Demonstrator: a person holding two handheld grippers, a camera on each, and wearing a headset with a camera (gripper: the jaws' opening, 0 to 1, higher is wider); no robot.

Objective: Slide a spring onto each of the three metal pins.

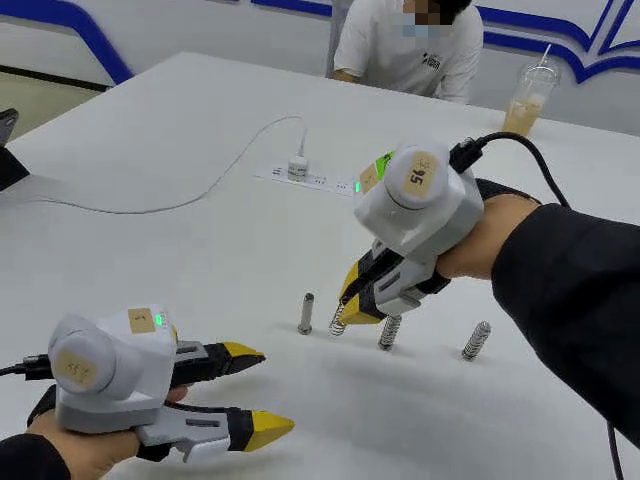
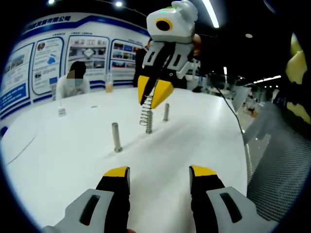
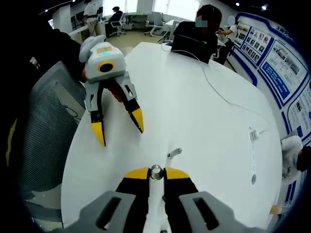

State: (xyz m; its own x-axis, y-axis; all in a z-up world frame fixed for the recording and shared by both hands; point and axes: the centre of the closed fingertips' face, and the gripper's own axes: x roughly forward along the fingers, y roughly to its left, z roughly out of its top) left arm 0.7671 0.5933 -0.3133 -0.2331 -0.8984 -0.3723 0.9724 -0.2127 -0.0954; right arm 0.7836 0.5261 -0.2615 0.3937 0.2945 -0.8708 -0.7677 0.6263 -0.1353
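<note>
right claw (image 1: 350, 300) clamping spring (image 1: 337, 322), left claw (image 1: 268, 390) spread

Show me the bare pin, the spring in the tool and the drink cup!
bare pin (image 1: 306, 313), head view, middle of its shaft.
spring (image 3: 155, 171), right gripper view, its round end facing the camera.
drink cup (image 1: 526, 104), head view, its side.

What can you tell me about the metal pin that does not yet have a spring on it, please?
The bare pin is a short, smooth, silvery metal cylinder with a slightly wider foot. It stands upright on the white table, carries no spring and touches nothing but the table. In the head view it is at the left end of the row, close beside the spring pinched in the right claw.
</note>
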